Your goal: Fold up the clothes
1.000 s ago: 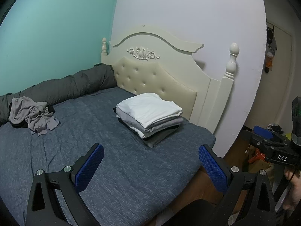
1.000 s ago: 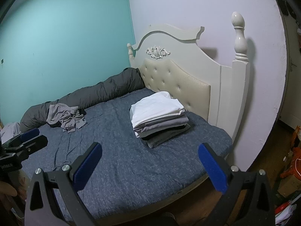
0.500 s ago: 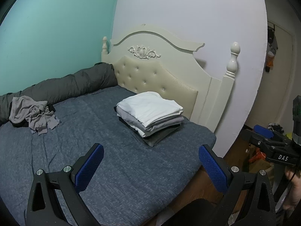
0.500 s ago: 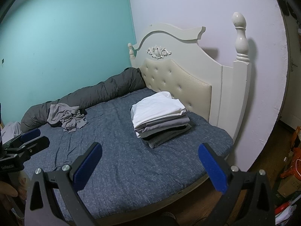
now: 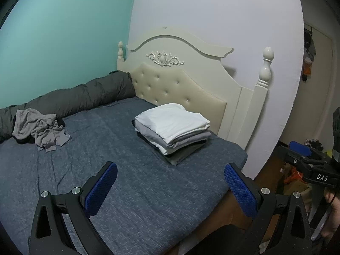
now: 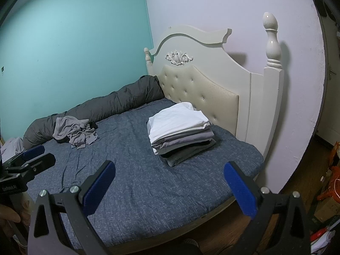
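A: Where are the clothes?
B: A folded stack (image 5: 173, 130) sits on the bed (image 5: 127, 180) near the headboard (image 5: 180, 87), one corner pointing toward the camera; a crumpled grey garment (image 5: 40, 128) lies beside the rolled duvet (image 5: 70, 97).
A: The grippers?
B: The left gripper (image 5: 170, 188) and right gripper (image 6: 169, 186) are both spread wide, holding nothing, above the bed.

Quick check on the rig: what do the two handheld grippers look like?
Both match: black angular frames with triangular cutouts, silver round bolts, and two fingers faced with textured blue pads. The left gripper and right gripper differ in markings: the right one's side shows white "DAS" lettering, the left one's side carries small white text, too blurred to read. No cables visible.
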